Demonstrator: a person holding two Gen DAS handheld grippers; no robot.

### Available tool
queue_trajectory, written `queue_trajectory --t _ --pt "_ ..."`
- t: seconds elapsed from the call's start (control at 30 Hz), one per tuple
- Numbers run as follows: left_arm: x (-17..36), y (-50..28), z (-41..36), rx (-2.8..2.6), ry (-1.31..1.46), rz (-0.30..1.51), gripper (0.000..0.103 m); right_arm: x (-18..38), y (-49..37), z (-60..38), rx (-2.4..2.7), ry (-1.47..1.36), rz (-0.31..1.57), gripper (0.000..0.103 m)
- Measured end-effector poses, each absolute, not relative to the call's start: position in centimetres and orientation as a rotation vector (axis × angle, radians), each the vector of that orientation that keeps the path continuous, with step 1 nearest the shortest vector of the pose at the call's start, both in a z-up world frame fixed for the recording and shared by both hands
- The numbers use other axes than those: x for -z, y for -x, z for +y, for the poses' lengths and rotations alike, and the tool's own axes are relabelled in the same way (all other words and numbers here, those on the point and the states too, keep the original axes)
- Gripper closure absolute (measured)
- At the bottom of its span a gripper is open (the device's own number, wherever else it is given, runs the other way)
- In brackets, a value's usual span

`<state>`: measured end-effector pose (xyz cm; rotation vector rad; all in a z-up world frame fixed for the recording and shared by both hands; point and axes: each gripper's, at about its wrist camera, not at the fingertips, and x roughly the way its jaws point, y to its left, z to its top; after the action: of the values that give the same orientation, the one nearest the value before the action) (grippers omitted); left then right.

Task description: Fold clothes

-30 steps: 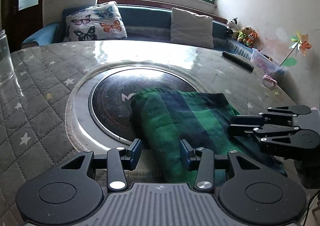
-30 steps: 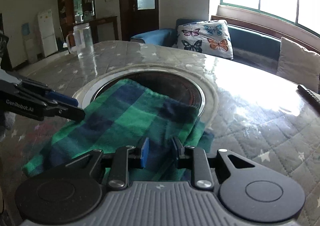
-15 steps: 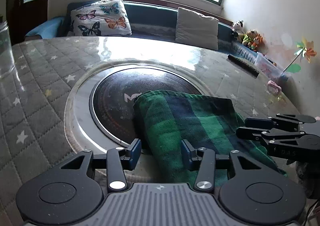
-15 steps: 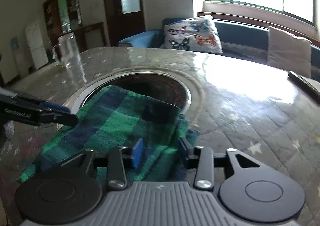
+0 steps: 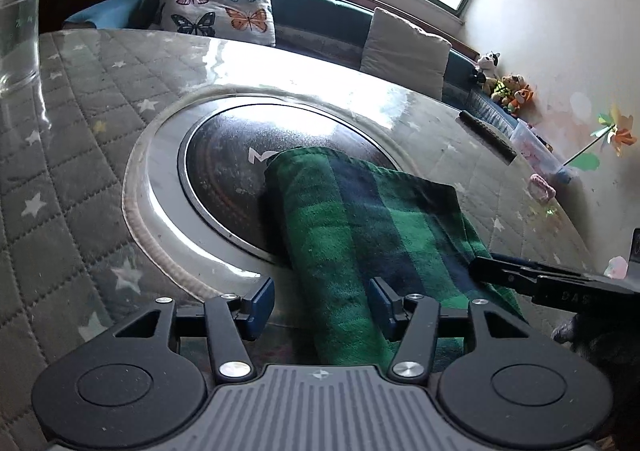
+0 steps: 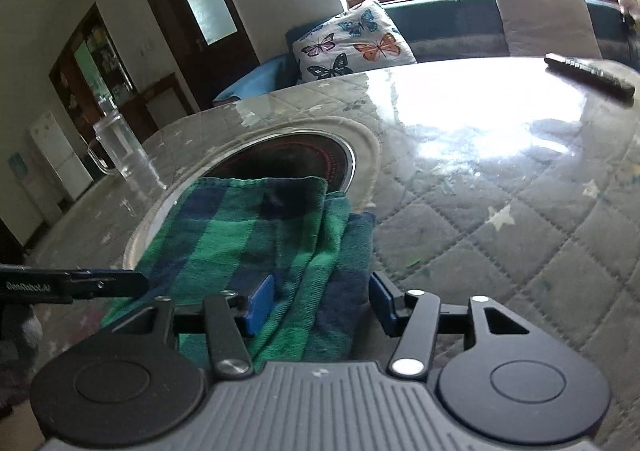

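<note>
I have the green and blue checked cloth [image 5: 372,235] lying folded on the quilted table cover [image 5: 68,155], its far end draped over the round dark cooktop [image 5: 224,175] set into the table. From my left wrist view it runs from about 12 o'clock down to 6 o'clock, straight towards the camera.

My left gripper [image 5: 322,303] has just been opening; its jaws stand spread, with the near end of the cloth's rolled fold between them, and the blue pads do not press on it. I judge that the fold is meant to stay as laid, so the grip is let go rather than kept.

My right gripper [image 6: 322,301] has likewise just been opening. Its jaws are spread over the cloth's layered right edge, the left pad resting over the fabric and the right pad just off the edge above the table cover; nothing is pinched. In the left view it comes in from 4 o'clock [image 5: 532,279], low at the cloth's side edge; in the right view the left gripper shows at 9 o'clock [image 6: 96,283].

A glass jug [image 6: 120,147] stands at 10 o'clock and a remote control [image 6: 588,71] at 1 o'clock, both well apart from the cloth.

With the layers stepped on the right side, I think one fold is down and another may follow.
</note>
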<state>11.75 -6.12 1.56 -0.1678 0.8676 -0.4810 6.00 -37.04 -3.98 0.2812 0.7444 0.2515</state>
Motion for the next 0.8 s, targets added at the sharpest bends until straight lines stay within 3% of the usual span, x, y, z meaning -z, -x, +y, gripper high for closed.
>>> queue_trajectory --t 0.33,0.8 --pt "-1.1 -11.6 -6.5 0.503 0.213 0.901 0.053 4.2 -5.5 -36.2 -0.230 -0.303 0.744 0.081" --pt "-1.7 -10.6 -6.6 0.528 0.175 0.876 0.056 4.3 -2.8 -36.0 -0.213 -0.323 0.728 0.080"
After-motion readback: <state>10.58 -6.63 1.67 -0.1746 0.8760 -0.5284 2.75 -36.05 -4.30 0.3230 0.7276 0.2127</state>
